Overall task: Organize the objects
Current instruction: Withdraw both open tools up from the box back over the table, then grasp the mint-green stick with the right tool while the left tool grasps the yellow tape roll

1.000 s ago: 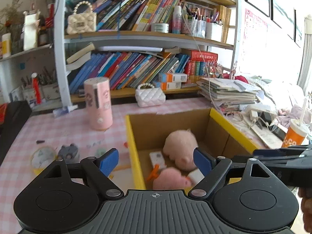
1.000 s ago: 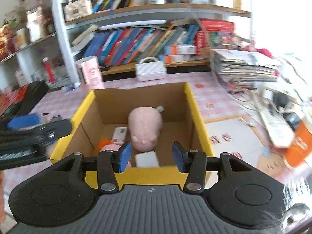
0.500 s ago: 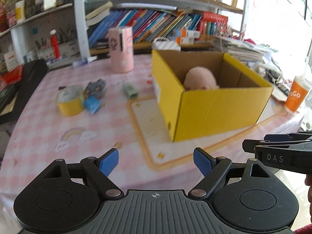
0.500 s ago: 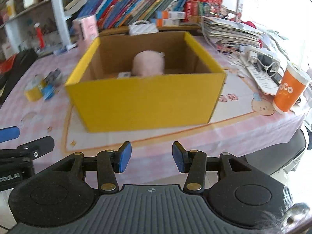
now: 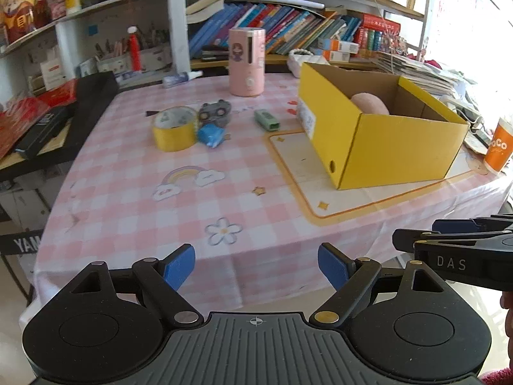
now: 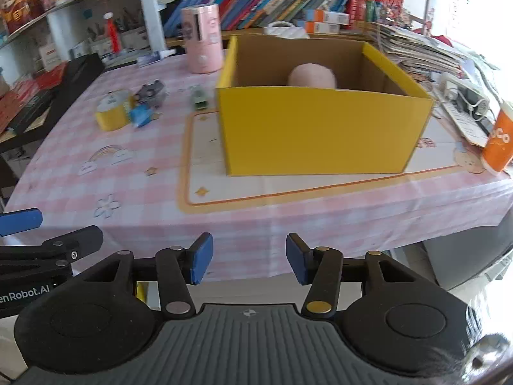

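Note:
A yellow cardboard box (image 5: 384, 147) (image 6: 317, 128) stands on the pink checked table, with a pink plush toy (image 5: 368, 104) (image 6: 312, 75) showing above its rim. Left of the box lie a yellow tape roll (image 5: 174, 128) (image 6: 110, 112), a grey toy (image 5: 214, 112) (image 6: 149, 91), a blue object (image 5: 210, 134) (image 6: 139, 115) and a green object (image 5: 266, 119) (image 6: 199, 95). My left gripper (image 5: 256, 268) is open and empty, held off the table's front edge. My right gripper (image 6: 248, 258) is open and empty, beside it to the right.
A pink cylinder (image 5: 247, 61) (image 6: 202, 40) stands at the back. An orange cup (image 5: 498, 146) (image 6: 498, 138) stands at the right edge. Bookshelves (image 5: 288, 32) rise behind the table. Black cases (image 5: 64, 112) lie at the left, paper stacks (image 6: 413, 48) at the right.
Both grippers have pulled back from above the box to beyond the table's front edge. Both have stayed open and empty.

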